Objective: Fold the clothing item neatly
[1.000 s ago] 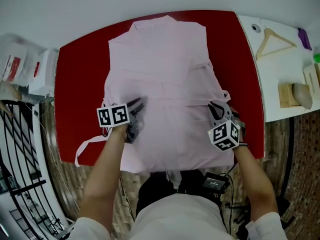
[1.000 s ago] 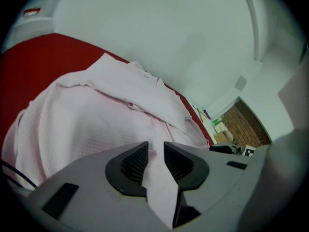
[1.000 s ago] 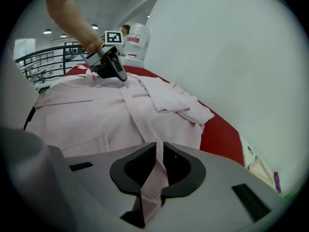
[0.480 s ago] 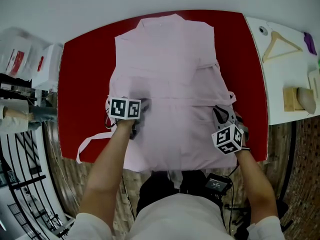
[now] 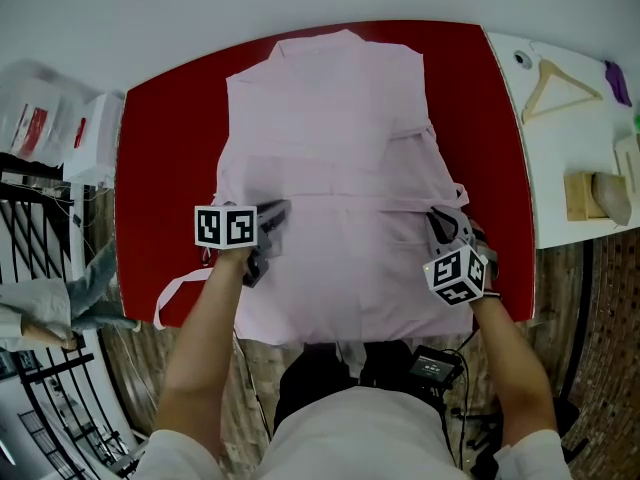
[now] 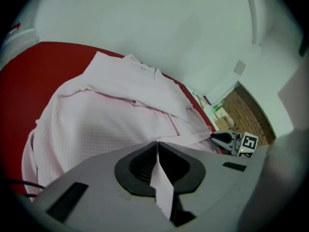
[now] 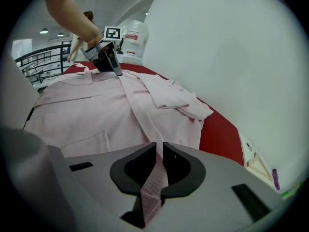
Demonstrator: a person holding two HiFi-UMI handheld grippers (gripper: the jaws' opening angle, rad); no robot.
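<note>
Pink robe [image 5: 330,138] lies spread on the red table [image 5: 160,168] ahead of both claws, the left claw [image 5: 272,216] having just closed on its fabric while the right claw [image 5: 440,220] likewise grips it, so folding can probably start.

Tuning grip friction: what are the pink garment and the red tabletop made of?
Pink garment: woven cloth, probably cotton waffle. It is matte, with a fine grid texture and soft creases.
Red tabletop: hard and smooth, with even colour and no grain. It could be laminate or paint; I cannot tell which.
</note>
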